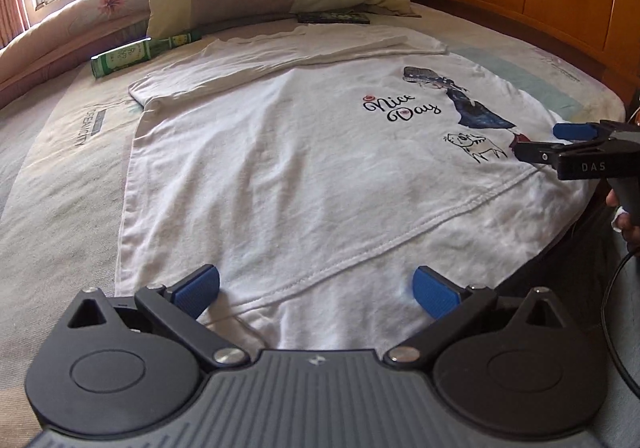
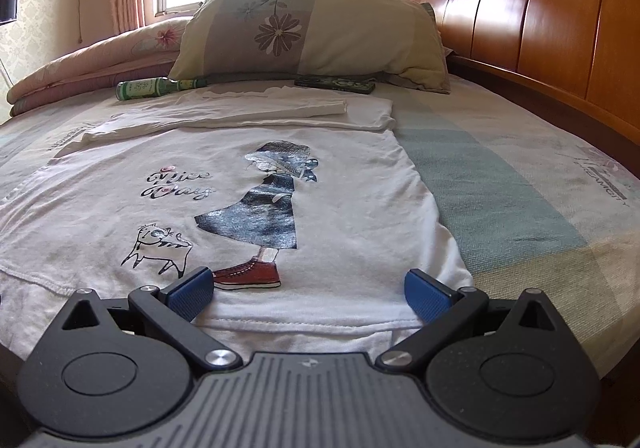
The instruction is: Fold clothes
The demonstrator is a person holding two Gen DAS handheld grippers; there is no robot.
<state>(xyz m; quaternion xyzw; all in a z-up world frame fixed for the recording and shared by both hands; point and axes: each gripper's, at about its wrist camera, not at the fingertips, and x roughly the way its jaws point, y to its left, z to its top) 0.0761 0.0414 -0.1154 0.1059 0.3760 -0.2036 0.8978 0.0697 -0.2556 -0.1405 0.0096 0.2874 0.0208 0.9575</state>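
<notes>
A white T-shirt [image 1: 280, 151] [image 2: 352, 207] printed with a girl, a cat and "Nice Day" lies flat on the bed, its sleeves folded across the far end. My left gripper [image 1: 316, 290] is open, its blue pads either side of the shirt's near hem. My right gripper [image 2: 306, 290] is open too, its jaws straddling the hem near the printed red shoe [image 2: 250, 274]. In the left wrist view the right gripper [image 1: 540, 139] reaches in from the right edge over the shirt's side, held by a hand [image 1: 624, 219].
A floral pillow [image 2: 312, 35] leans at the far end by the wooden headboard [image 2: 540, 15]. A green bottle [image 2: 156, 87] and a dark flat box [image 2: 336, 83] lie just past the shirt. A folded quilt [image 2: 92, 63] sits at far left. Bare patterned sheet [image 2: 520, 183] spreads right.
</notes>
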